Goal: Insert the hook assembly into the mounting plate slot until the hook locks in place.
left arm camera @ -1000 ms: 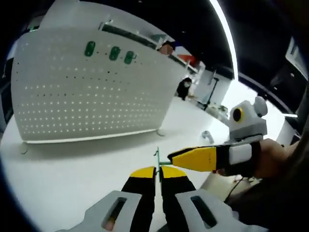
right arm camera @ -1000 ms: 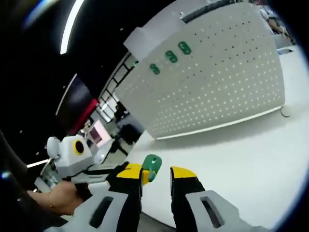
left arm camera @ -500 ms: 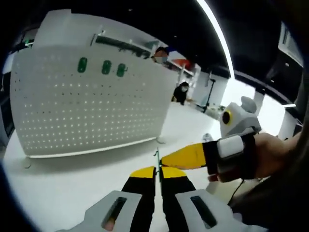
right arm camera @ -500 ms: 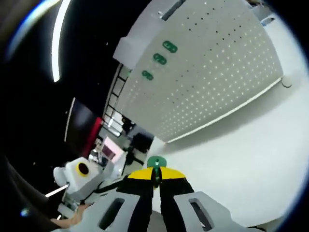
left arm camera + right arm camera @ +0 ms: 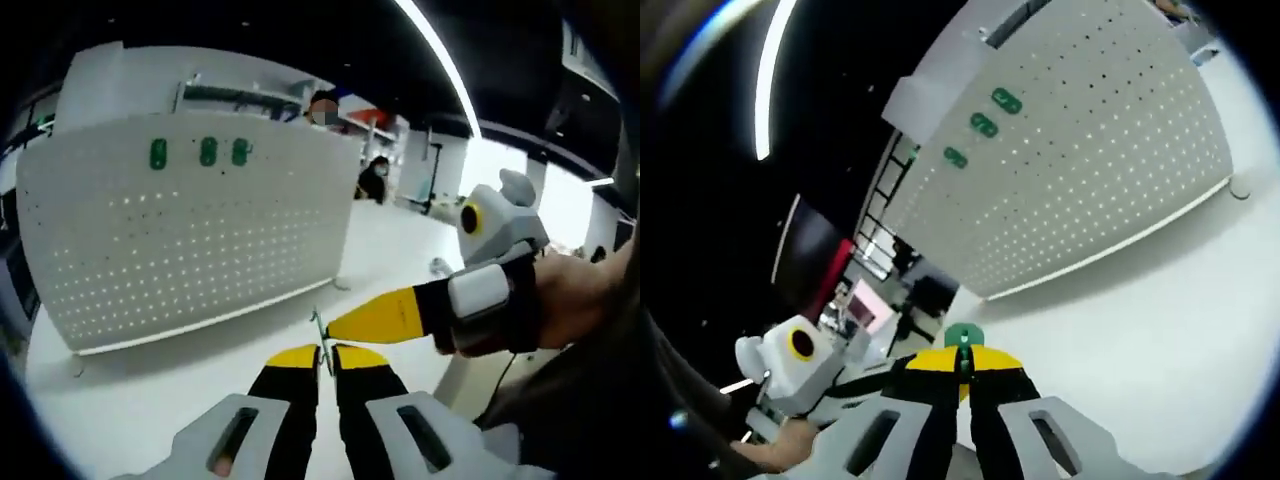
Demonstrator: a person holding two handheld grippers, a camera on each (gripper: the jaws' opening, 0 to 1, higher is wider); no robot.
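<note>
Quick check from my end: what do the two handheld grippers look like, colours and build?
Both match: the left gripper and right gripper have black fingers capped in yellow, rising from pale grey slotted bodies. In the left gripper view, the right gripper carries a white strap band and a grey-white camera box with a yellow-ringed lens.

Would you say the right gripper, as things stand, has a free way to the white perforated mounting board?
Probably yes: the right gripper, shut on the small green hook piece, faces the white perforated mounting board across bare white table, with nothing between them.
</note>
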